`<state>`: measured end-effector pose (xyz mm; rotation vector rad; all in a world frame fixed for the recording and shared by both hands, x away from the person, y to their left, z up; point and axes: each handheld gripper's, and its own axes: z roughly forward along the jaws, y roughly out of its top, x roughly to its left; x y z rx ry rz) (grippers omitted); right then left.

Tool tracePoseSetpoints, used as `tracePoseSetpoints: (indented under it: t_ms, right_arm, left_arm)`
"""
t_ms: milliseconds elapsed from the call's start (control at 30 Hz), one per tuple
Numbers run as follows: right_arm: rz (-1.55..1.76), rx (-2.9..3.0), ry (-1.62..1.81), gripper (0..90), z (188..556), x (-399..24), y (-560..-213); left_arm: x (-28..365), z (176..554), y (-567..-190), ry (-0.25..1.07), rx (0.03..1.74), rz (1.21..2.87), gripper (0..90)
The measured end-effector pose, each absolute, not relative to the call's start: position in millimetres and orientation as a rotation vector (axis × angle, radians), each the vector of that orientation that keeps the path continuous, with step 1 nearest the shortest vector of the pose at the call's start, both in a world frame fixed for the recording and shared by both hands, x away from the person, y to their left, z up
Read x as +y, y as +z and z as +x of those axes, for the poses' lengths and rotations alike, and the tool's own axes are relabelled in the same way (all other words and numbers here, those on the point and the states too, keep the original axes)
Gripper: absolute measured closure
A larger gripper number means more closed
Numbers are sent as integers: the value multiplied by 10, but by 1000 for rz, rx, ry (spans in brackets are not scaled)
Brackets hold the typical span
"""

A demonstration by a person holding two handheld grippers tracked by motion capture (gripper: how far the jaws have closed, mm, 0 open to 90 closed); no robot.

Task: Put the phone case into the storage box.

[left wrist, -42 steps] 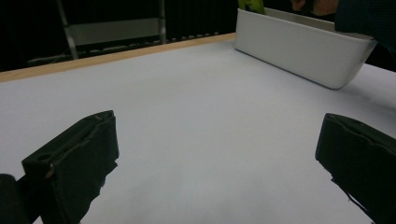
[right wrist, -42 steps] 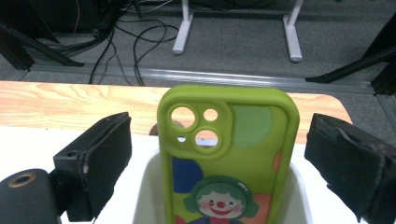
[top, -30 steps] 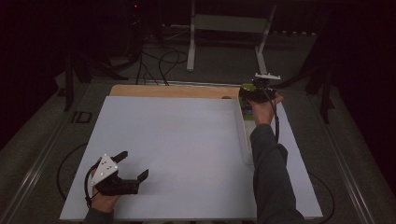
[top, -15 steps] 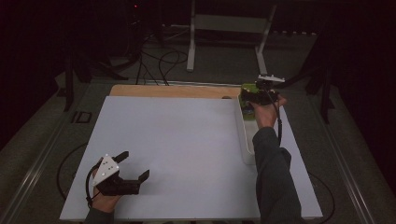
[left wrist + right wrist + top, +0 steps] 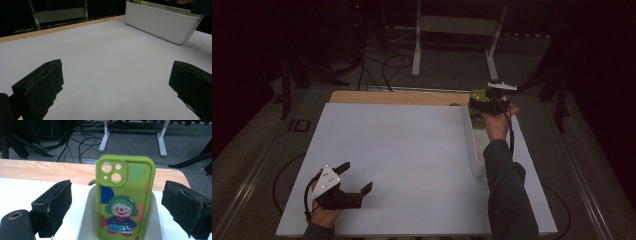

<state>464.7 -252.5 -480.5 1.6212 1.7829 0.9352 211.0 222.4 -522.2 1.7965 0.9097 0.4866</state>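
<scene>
Standing upright in the far end of the white bin point(image 5: 85, 225), the green phone case point(image 5: 125, 197) sits between the right gripper's point(image 5: 487, 102) wide-open jaws, untouched. Left gripper point(image 5: 354, 177) rests near the table's point(image 5: 412, 150) front edge, jaws wide apart, empty.

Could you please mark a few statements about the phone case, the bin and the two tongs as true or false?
1. The right tongs are clamped on the green phone case. False: the jaws stand open, apart from it on either side.
2. The phone case stands upright in the white bin. True.
3. The left tongs hold a cup. False: they are open over bare white table.
4. The bin sits along the table's right side. True.
5. The case shows a clown figure. True.
</scene>
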Motion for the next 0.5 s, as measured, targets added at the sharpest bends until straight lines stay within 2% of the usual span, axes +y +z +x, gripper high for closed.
tracePoseSetpoints:
  t_ms: [500]
  right_arm:
    - [1587, 1830, 962, 100, 4498, -2490, -4861]
  left_arm:
    - [2213, 2116, -5230, 484, 908, 1804, 0]
